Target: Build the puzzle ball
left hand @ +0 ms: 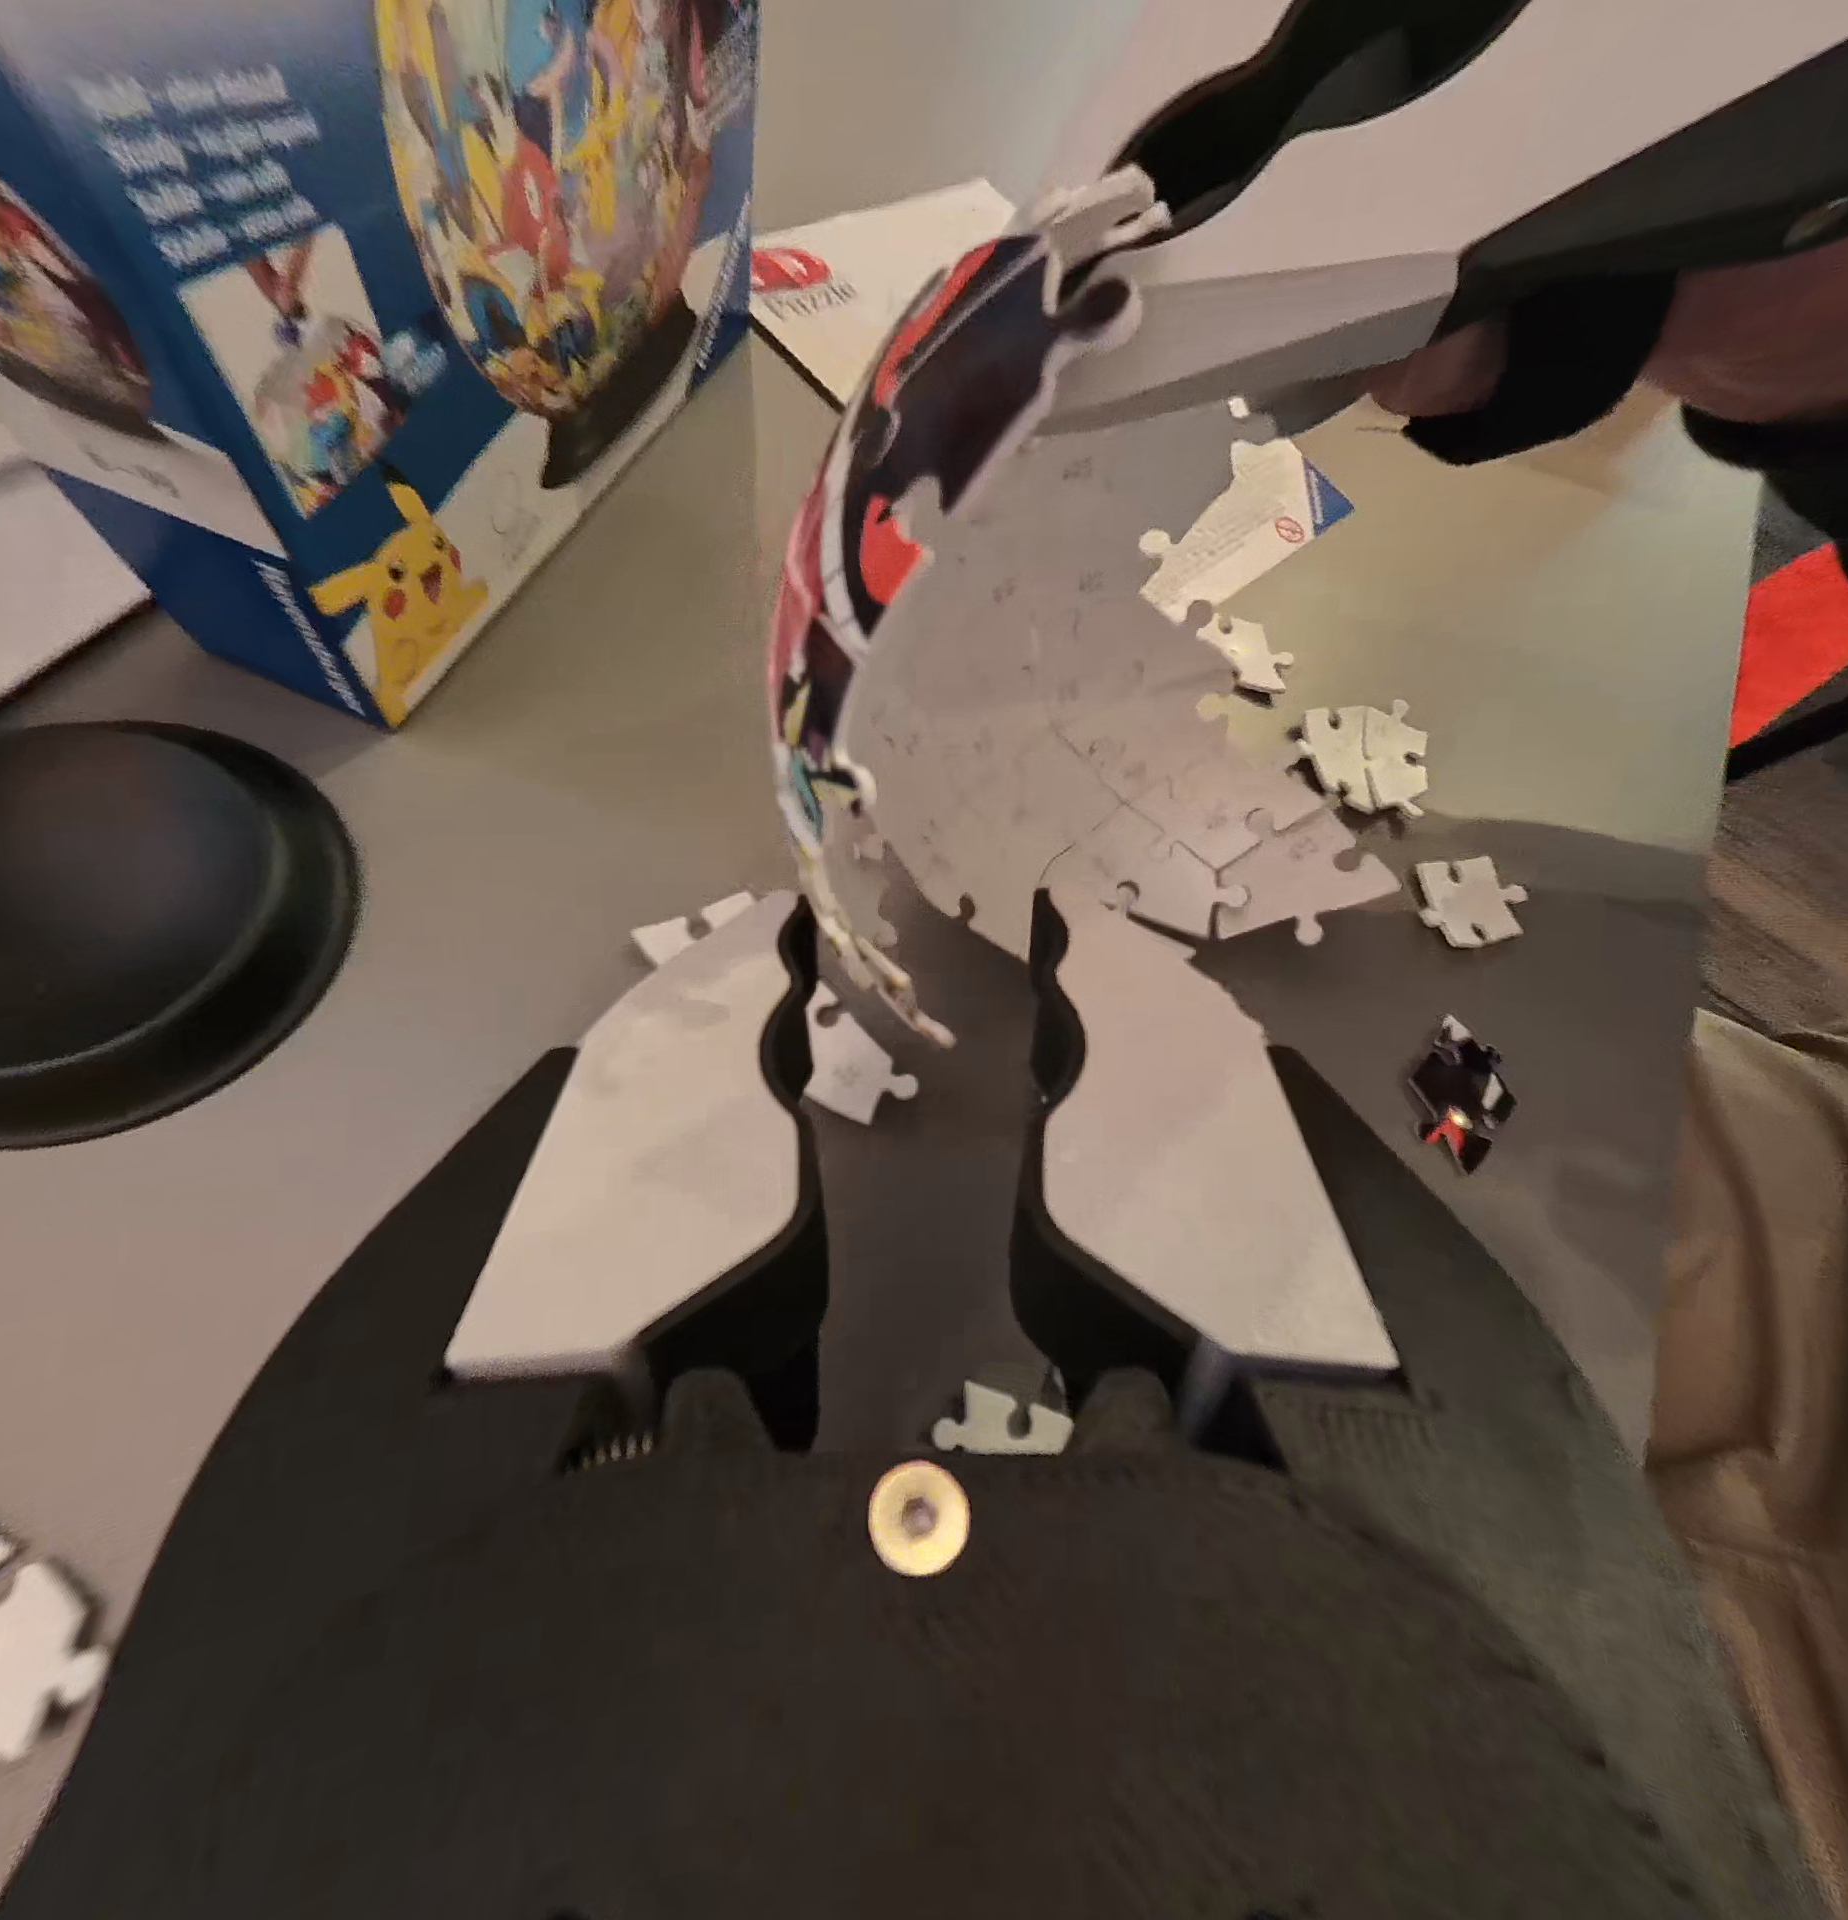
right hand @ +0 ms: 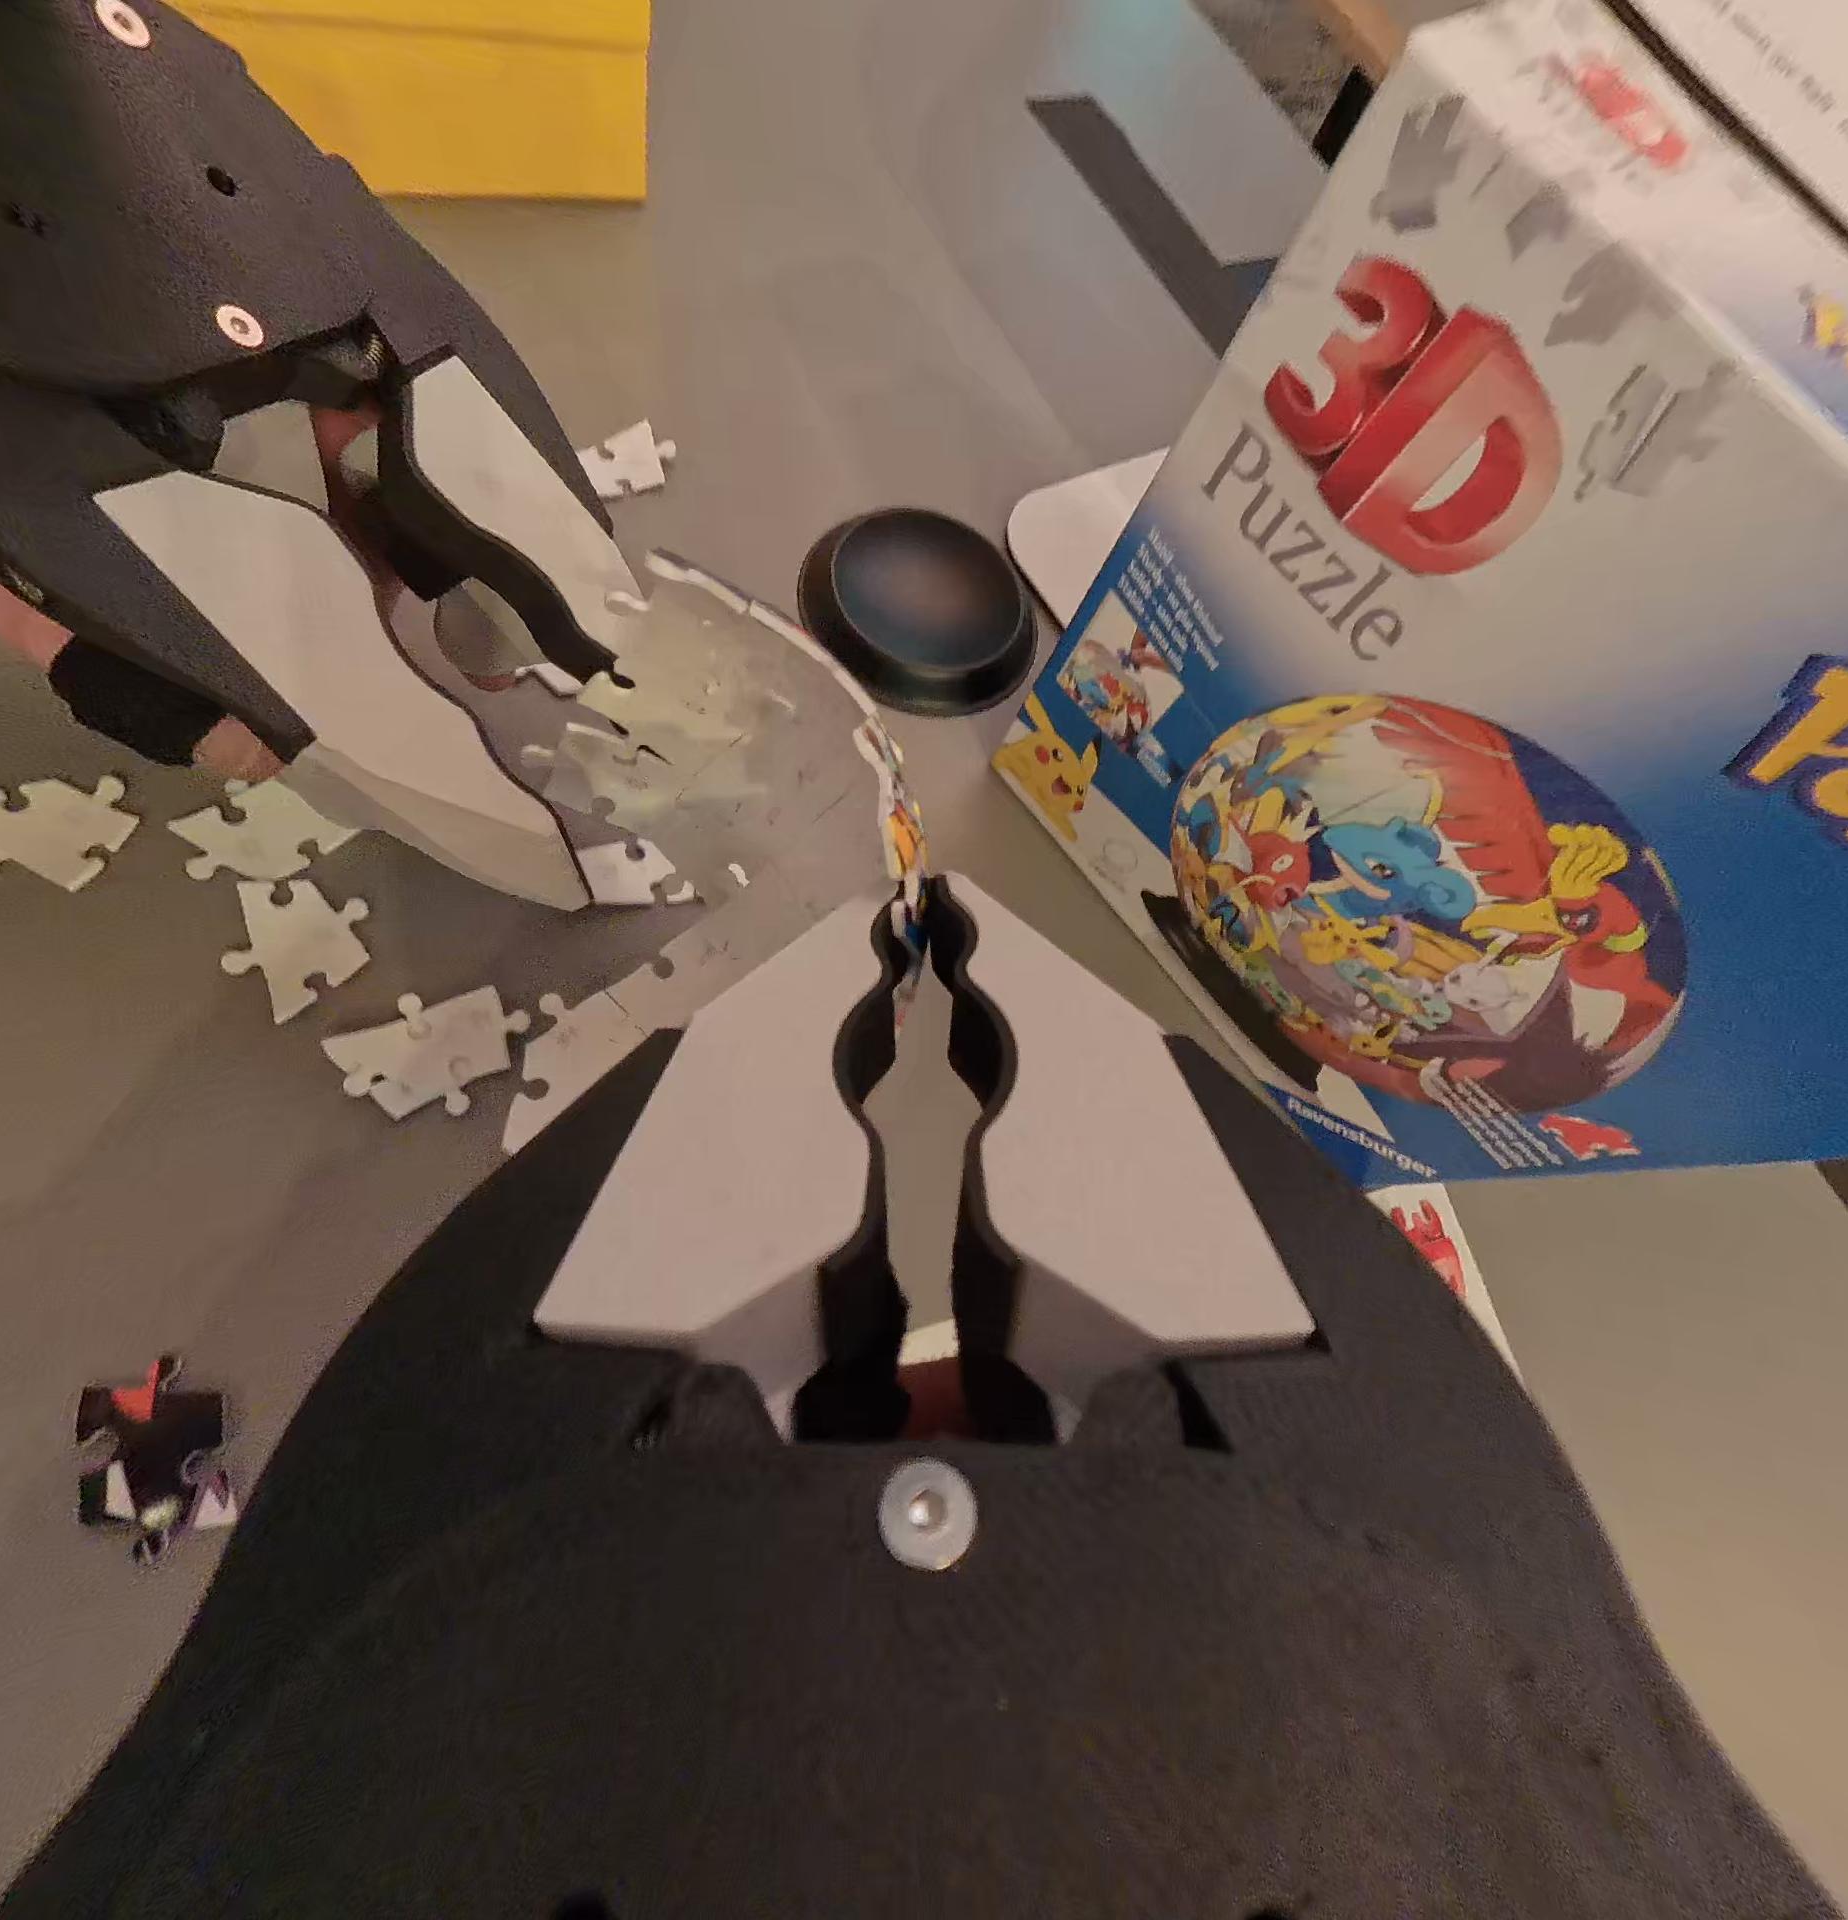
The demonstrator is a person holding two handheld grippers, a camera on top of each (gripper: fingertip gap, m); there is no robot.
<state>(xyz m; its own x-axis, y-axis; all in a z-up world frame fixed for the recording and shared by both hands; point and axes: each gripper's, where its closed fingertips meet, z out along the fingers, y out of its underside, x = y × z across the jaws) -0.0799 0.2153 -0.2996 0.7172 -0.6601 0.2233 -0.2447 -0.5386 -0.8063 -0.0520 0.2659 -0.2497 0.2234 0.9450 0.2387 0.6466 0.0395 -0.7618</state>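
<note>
Between the right gripper's (right hand: 915, 914) nearly closed jaws sits the rim of the half-built puzzle ball shell (right hand: 733, 748), pinched at the tips so the curved piece stands off the table (right hand: 816, 312), seemingly to steady it. Just left of those jaws, the left gripper (left hand: 925, 914) comes in from the opposite side, its jaws parted and straddling the shell's lower edge, not clamped. Loose pieces (right hand: 296, 940) lie scattered below and left of the right jaws; the black stand (right hand: 915, 613) waits beyond their tips, the box (right hand: 1471, 675) to their right.
</note>
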